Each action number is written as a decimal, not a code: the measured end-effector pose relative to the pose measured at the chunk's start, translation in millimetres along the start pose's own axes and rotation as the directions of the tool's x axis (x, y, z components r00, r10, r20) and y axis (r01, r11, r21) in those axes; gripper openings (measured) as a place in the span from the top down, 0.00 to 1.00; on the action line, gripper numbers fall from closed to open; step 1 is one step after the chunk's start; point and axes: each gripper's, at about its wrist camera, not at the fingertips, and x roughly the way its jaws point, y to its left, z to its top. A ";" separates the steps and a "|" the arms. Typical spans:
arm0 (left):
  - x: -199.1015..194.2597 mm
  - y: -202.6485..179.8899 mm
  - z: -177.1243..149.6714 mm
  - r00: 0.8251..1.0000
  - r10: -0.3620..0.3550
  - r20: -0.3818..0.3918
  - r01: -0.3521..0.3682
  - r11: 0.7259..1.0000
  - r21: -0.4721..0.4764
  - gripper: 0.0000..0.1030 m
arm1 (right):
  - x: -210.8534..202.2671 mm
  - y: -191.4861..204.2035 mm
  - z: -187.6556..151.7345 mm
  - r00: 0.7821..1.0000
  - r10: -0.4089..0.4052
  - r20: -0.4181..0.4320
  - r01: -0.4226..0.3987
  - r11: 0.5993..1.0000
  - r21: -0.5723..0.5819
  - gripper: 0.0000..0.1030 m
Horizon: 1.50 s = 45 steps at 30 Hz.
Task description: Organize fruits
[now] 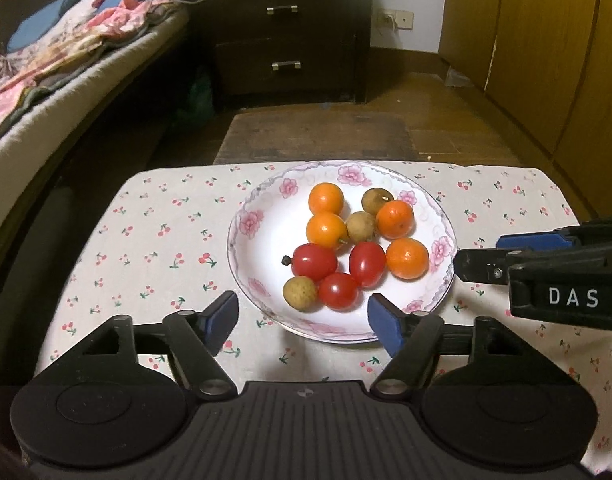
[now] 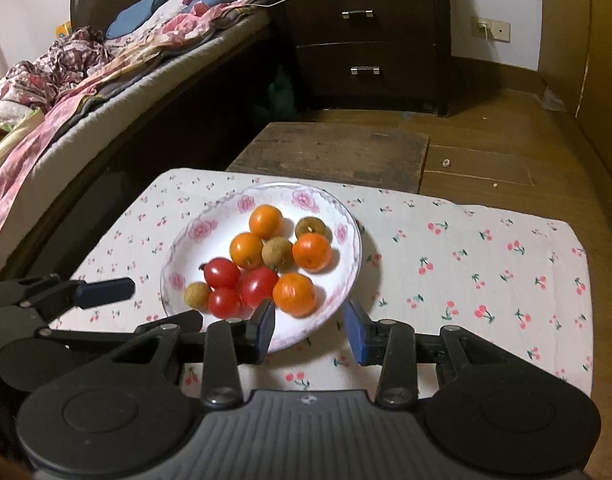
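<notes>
The left gripper (image 1: 303, 318) stands wide, with nothing between its blue pads (image 1: 386, 328). It hangs over the near edge of the plate (image 1: 257, 240), and its right pad covers a part of the plate's front rim in the left wrist view. The right gripper (image 2: 309, 330) has a narrower gap, but the jaws are apart and hold nothing; the near rim of the plate shows between its fingers, and its left pad (image 2: 265, 330) lies in front of the rim.

The plate is white with pink flowers and holds all the fruits. Four small oranges (image 1: 407, 258) lie at the back and right side. Three cherry tomatoes (image 1: 314, 261) lie close together toward the front, and one of them has a dark stem end. Three brown longans are there also: one (image 1: 300, 293) at the front left, touching a tomato, one (image 1: 360, 227) in the middle between oranges, and one at the back.

The plate rests on a white cloth with cherry print (image 1: 153, 240). Behind the cloth is a dark wooden board (image 1: 318, 140), then a wooden floor and a dark nightstand with two drawers (image 1: 283, 36). A bed with crumpled bedding (image 1: 45, 60) is at the left.
</notes>
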 end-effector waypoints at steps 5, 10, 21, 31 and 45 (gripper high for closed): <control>-5.7 -1.9 -1.5 0.998 0.050 0.022 -0.050 0.999 0.011 0.17 | -3.9 -1.5 -3.9 1.000 0.002 0.001 -0.002 1.000 0.017 0.53; -9.3 -1.6 -2.2 0.995 0.092 0.034 -0.092 0.996 0.001 0.08 | -4.0 2.9 -7.3 1.000 0.009 -0.005 -0.009 1.000 0.012 0.53; -18.3 -5.0 -8.6 0.984 0.165 0.064 -0.165 0.986 -0.007 0.00 | -17.7 1.9 -14.4 1.000 0.000 0.017 -0.001 1.000 0.024 0.49; -27.2 0.3 -18.7 0.988 0.148 0.037 -0.146 0.988 -0.056 0.00 | -26.8 4.3 -29.7 1.000 -0.011 0.008 0.011 1.000 0.027 0.49; -44.8 2.2 -51.9 0.993 0.113 -0.021 -0.115 0.990 -0.087 0.00 | -45.3 11.4 -64.5 1.000 -0.016 -0.024 0.017 0.999 0.035 0.48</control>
